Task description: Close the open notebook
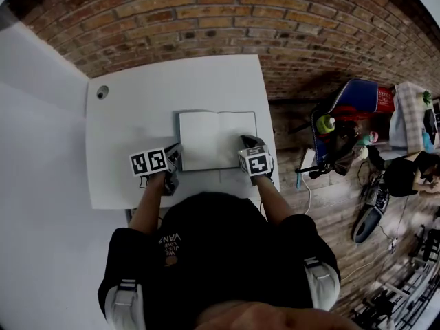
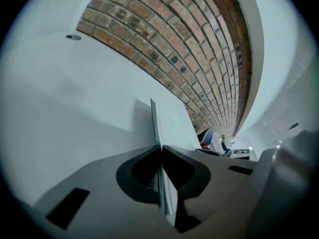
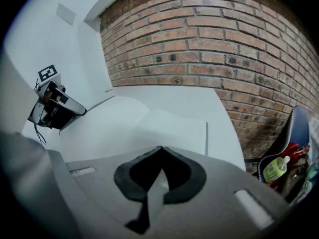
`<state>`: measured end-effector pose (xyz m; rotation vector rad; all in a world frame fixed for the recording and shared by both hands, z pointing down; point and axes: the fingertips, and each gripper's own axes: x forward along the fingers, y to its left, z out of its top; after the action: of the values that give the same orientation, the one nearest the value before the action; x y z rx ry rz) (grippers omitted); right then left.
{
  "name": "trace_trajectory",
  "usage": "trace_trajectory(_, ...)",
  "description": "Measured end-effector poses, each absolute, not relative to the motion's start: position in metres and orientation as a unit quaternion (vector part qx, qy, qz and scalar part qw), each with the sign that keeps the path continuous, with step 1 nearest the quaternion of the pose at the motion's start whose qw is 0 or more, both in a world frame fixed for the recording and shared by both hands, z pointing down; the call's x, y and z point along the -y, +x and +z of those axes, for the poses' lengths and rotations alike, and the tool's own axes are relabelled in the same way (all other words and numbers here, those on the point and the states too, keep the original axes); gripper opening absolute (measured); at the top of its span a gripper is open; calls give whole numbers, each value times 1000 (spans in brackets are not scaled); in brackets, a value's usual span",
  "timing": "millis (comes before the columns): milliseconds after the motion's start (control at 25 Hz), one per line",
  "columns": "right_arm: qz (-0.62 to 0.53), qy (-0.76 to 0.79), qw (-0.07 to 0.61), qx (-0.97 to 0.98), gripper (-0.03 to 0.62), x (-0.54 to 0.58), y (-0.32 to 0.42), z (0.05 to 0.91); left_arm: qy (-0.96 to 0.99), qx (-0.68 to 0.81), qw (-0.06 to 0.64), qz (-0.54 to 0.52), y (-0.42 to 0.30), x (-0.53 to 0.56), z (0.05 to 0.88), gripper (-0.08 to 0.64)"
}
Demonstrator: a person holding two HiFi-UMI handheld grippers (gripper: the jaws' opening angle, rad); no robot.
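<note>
An open notebook (image 1: 216,139) with blank white pages lies flat on the white table (image 1: 130,122). My left gripper (image 1: 175,157) sits at its lower left corner. In the left gripper view the jaws (image 2: 161,148) are shut on the notebook's left edge (image 2: 155,123), which runs away from them as a thin upright sheet. My right gripper (image 1: 249,144) is at the lower right corner. In the right gripper view it (image 3: 160,149) is shut with a strip of the right-hand page (image 3: 172,126) between its jaws. The left gripper (image 3: 55,103) shows across the pages there.
A brick wall (image 1: 227,19) runs behind the table. A small round hole (image 1: 102,92) sits at the table's far left corner. On the wooden floor to the right stand a dark bag with a green bottle (image 1: 325,124), cables and other clutter.
</note>
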<state>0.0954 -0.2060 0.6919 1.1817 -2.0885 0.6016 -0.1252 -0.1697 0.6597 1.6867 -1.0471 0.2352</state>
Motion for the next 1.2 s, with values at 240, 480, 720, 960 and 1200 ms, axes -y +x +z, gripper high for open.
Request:
trace_trajectory(240,232,453,326,797,-2,207,96,692,723,430,534,88,-120,170,645,29)
trace_trajectory(480,236,451,326,797,-2,207,97,693,737,418,526,73,-112,172,627,29)
trace_trajectory(720,237,451,325,797,-2,206,96,692,748,403,524,62,-103,172,614,29)
trace_trajectory(960,231,450,319,802,-2,208,95,689,763,384,517,53,-90,173,598,29)
trace_trajectory(1200,227,453,324,799,-2,207,98,691,772,372,513,47,-80,173,590,29)
